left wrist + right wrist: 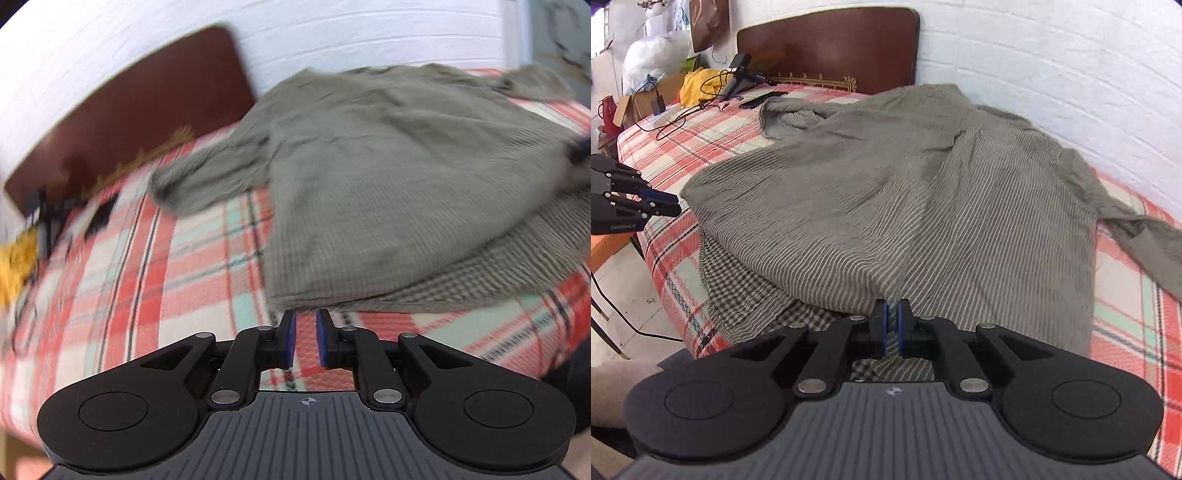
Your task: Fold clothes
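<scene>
A grey-green striped shirt lies spread on the plaid bed, over a checked garment that shows at its near left edge. My right gripper is shut on the shirt's near hem. My left gripper is slightly open and empty, just short of the shirt's near edge. It also shows in the right wrist view, at the shirt's left corner. A sleeve trails right.
A dark wooden headboard and a white brick wall stand behind the bed. A yellow cloth, cables, a phone and a black device lie at the bed's far left. Boxes and bags stand beyond.
</scene>
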The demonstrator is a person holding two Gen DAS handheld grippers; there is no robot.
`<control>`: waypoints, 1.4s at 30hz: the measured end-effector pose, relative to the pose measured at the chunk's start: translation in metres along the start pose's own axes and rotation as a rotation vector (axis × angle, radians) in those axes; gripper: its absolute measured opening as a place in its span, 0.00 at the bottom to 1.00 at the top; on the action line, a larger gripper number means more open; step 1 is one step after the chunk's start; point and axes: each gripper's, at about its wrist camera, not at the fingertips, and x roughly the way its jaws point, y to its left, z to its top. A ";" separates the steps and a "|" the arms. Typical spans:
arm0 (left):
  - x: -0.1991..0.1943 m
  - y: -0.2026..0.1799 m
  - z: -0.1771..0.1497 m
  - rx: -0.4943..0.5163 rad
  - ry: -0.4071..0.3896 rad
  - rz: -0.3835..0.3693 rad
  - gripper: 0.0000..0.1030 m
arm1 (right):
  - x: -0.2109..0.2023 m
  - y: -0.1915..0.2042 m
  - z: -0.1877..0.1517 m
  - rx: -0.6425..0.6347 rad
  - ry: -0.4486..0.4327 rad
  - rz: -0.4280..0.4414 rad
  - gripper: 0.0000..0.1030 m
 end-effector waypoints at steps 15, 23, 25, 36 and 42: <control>0.006 -0.072 0.032 0.332 -0.149 -0.218 0.53 | 0.035 0.053 0.009 -0.530 0.034 -0.050 0.25; 0.007 -0.072 0.041 0.296 -0.180 -0.260 0.59 | 0.040 -0.001 0.061 -0.141 -0.001 0.080 0.02; 0.009 -0.080 0.041 0.359 -0.187 -0.226 0.60 | 0.043 -0.022 0.070 0.015 -0.028 0.109 0.02; 0.057 -0.089 0.065 0.500 -0.151 -0.139 0.46 | 0.099 -0.075 0.061 0.427 0.055 0.083 0.07; 0.080 -0.040 0.102 0.170 -0.073 -0.296 0.06 | 0.065 -0.067 0.056 0.339 -0.048 0.046 0.45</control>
